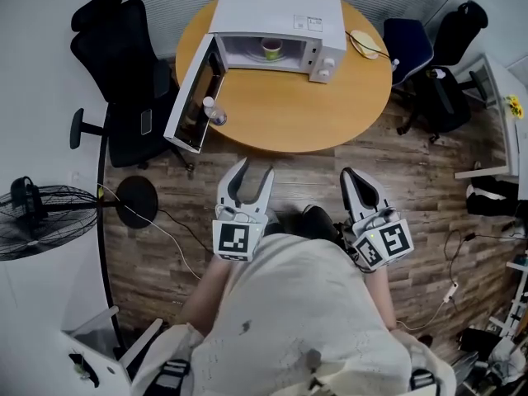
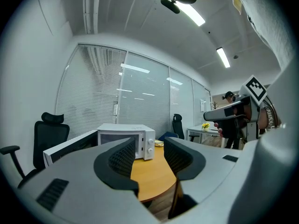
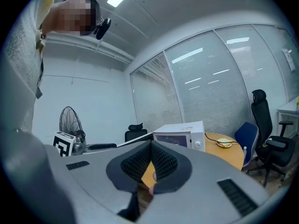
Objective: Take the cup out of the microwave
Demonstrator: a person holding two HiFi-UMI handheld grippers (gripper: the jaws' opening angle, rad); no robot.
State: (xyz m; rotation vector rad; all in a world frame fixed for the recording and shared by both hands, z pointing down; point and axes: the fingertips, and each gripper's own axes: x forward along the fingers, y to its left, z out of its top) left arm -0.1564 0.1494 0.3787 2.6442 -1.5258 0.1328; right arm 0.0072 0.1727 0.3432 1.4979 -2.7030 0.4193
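Inside the white box microwave [image 1: 276, 15], on the round wooden table [image 1: 313, 122], sits the small green cup [image 1: 271, 49]. It looks light, hard and maybe slippery; pinch its side. On the left tool [image 1: 256, 168] the jaws are apart and empty; on the right tool [image 1: 350, 173] they are together. Both are well back from it.

The head view looked steeply down from well back at the round table [image 1: 289, 118] and the open microwave [image 1: 276, 7]. Both gripper views faced nearly level toward that same microwave, also well away.
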